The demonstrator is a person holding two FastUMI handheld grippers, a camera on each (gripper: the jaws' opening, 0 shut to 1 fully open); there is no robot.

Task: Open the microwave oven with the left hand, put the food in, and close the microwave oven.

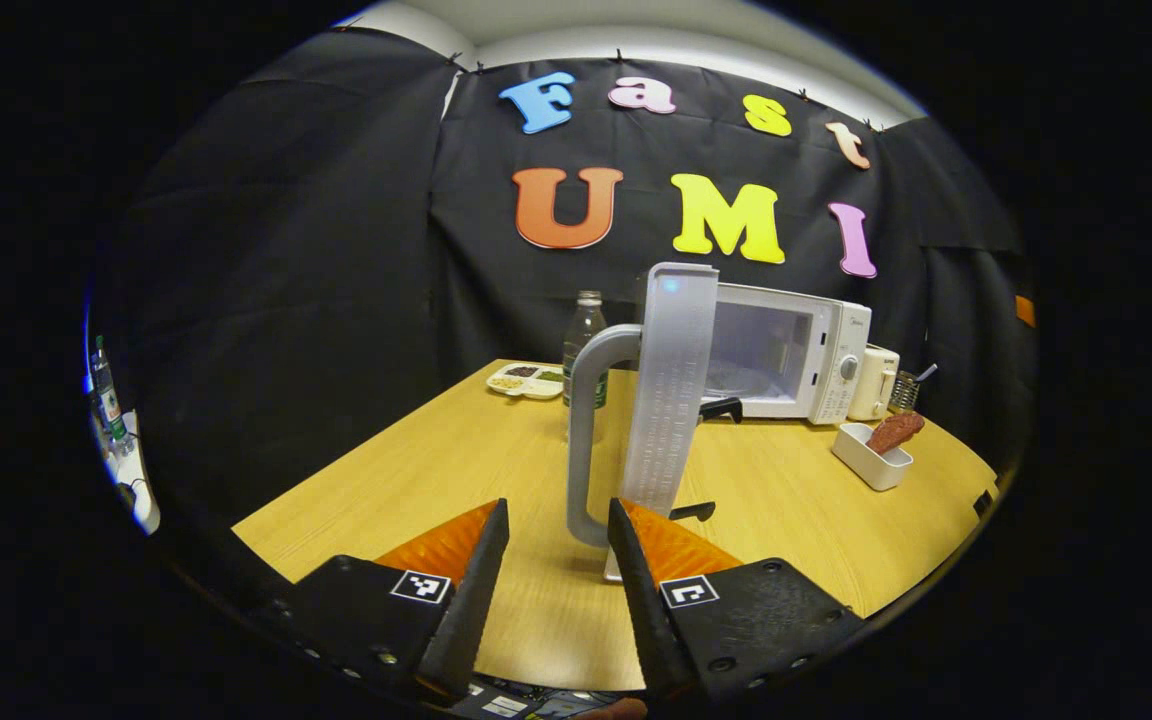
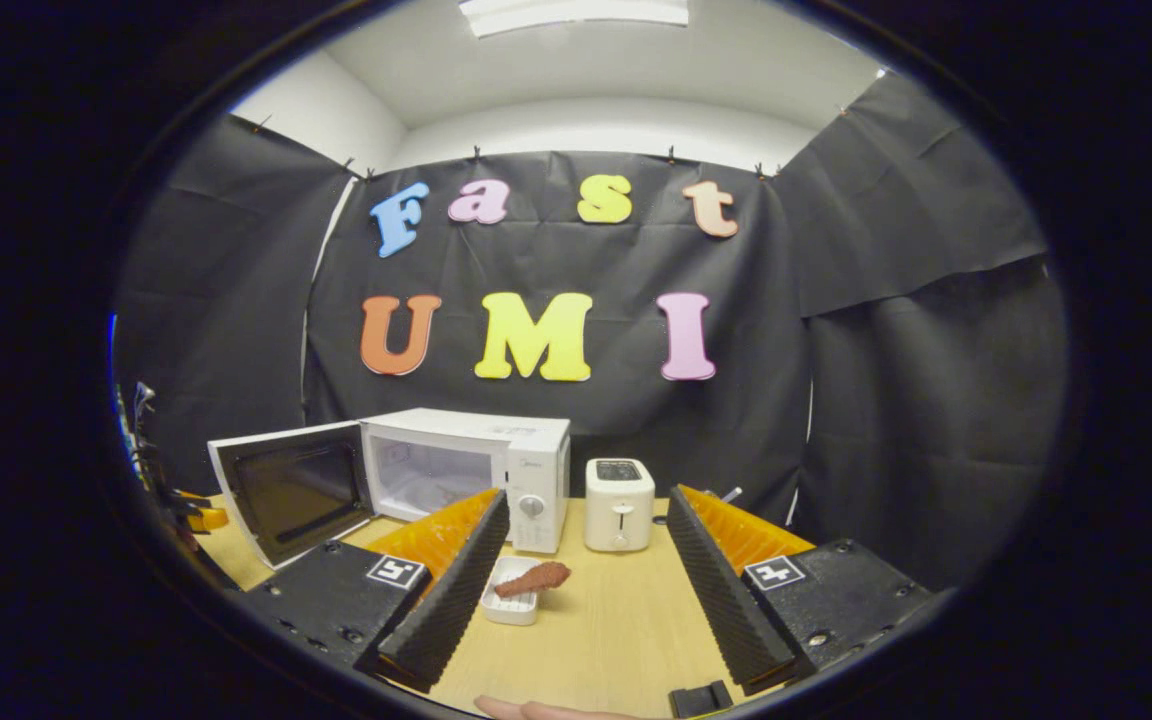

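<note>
Wooden table (image 1: 786,500): the bearing surface for everything listed, its near part bare so my two grippers have room to work. Microwave oven (image 2: 466,455): set at the back against the booth wall, cavity exposed and, as far as I can see, with nothing in it, so I judge the opening step done and the loading step not yet begun. Microwave door (image 1: 671,400): swung fully out toward me, seen edge-on in the left gripper view, with its curved handle (image 1: 586,440) facing my left side. Left gripper (image 1: 558,525): my fingers stand apart with the lower end of the handle lying between them; I see no pad pressing on it, so I take this as a loose bracket around the handle, not a clamp. Right gripper (image 2: 586,540): fingers spread wide, holding nothing, aimed across the table at the food, which I judge to be its next target. Toaster (image 2: 619,503): just beside the microwave's control side, no part of the task. Bottle (image 1: 584,345) and divided snack tray (image 1: 528,380): behind the open door, clear of its swing. White dish (image 2: 513,603): out in front of the microwave, carrying the brown piece of food (image 2: 534,579), which rests tilted across its rim, within reach of my right fingers.
</note>
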